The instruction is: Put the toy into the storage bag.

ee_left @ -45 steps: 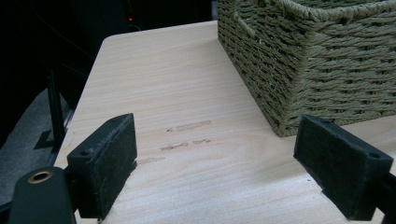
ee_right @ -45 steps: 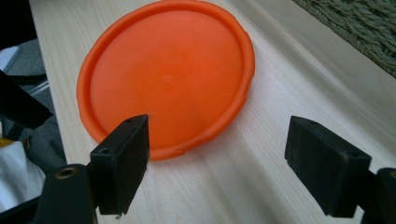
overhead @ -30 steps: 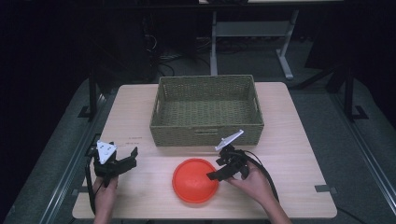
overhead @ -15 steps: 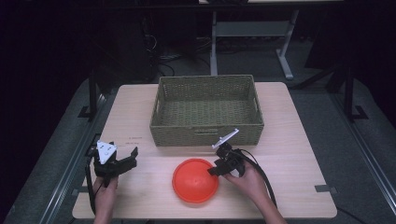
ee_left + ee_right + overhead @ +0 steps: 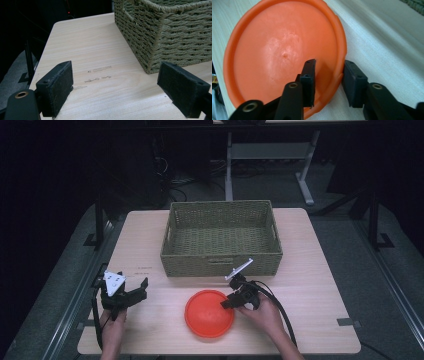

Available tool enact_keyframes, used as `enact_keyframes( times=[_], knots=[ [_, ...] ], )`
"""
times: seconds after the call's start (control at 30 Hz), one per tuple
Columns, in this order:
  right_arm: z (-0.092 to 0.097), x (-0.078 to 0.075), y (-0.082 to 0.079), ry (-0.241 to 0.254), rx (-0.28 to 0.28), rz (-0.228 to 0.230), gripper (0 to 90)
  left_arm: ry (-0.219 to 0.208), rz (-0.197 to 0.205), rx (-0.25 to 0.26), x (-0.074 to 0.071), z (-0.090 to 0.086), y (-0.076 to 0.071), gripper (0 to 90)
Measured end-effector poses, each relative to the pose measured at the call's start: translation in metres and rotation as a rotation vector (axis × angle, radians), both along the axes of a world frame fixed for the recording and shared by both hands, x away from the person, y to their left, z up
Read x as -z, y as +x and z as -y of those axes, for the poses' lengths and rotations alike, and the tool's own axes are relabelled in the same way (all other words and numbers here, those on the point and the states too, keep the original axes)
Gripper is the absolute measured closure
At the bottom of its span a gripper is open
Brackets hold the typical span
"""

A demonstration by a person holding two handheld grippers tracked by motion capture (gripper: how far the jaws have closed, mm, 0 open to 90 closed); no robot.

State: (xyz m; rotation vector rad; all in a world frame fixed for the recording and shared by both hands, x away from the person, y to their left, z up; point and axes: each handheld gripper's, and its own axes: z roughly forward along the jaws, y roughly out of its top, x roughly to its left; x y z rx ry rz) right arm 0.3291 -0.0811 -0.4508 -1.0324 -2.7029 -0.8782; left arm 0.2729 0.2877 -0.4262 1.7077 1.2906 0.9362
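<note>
Right gripper [image 5: 327, 82]: jaws straddle the near-right rim of the round orange plastic plate [image 5: 274, 50], one jaw inside the dish, the other outside on the table. A gap shows between the outer jaw and the rim, so the jaws are parted and not yet clamped; no grip made. In the high view the right gripper [image 5: 243, 296] sits at the right edge of the plate [image 5: 207, 315], with the person's right hand [image 5: 265, 315] behind it.

Step in hand, as judged: pinching the plate's rim for a lift. To do it well: push the jaws deep enough that the pads cover the raised lip, not only its outer edge; close squarely across the rim; keep the inner jaw low against the dish floor so the plate does not pivot out. A shallow rigid plate held by one edge will likely droop, so lift slowly and tilt the wrist to counter.

Left gripper [image 5: 122, 85]: jaws wide apart, holding nothing, over bare light wooden table [image 5: 95, 50]. In the high view it rests near the table's front left corner [image 5: 122, 292], well apart from the plate.

Farther back: rectangular green woven basket [image 5: 222, 237], appearing empty, just beyond the plate; its near corner [image 5: 160, 37] lies ahead of the left jaws.
</note>
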Motion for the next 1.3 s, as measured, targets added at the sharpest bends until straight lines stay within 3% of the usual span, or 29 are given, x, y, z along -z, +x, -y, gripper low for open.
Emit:
enact_keyframes(
  times=[0.23, 0.37, 0.57, 0.8, 0.97, 1.3],
  knots=[
    [0.004, -0.009, -0.001, 0.019, 0.002, 0.015, 75.0, 0.004, 0.000, 0.000, 0.000, 0.000, 0.000, 12.8],
    [0.007, -0.015, -0.001, 0.061, 0.006, 0.004, 79.6, 0.005, 0.001, 0.000, 0.000, 0.000, 0.000, 12.8],
    [0.003, -0.026, -0.004, 0.042, -0.012, 0.024, 81.0, 0.008, 0.000, 0.002, 0.000, 0.000, 0.000, 12.7],
    [0.004, -0.037, -0.006, 0.076, -0.027, 0.021, 82.0, 0.008, 0.000, 0.002, 0.000, 0.001, 0.000, 12.7],
    [0.007, -0.050, -0.011, 0.085, -0.033, 0.062, 82.1, 0.006, 0.003, 0.002, 0.000, 0.001, 0.000, 12.7],
    [0.017, -0.071, -0.014, 0.074, -0.027, 0.100, 82.3, 0.007, 0.005, -0.001, 0.000, 0.001, 0.000, 12.8]
  ],
)
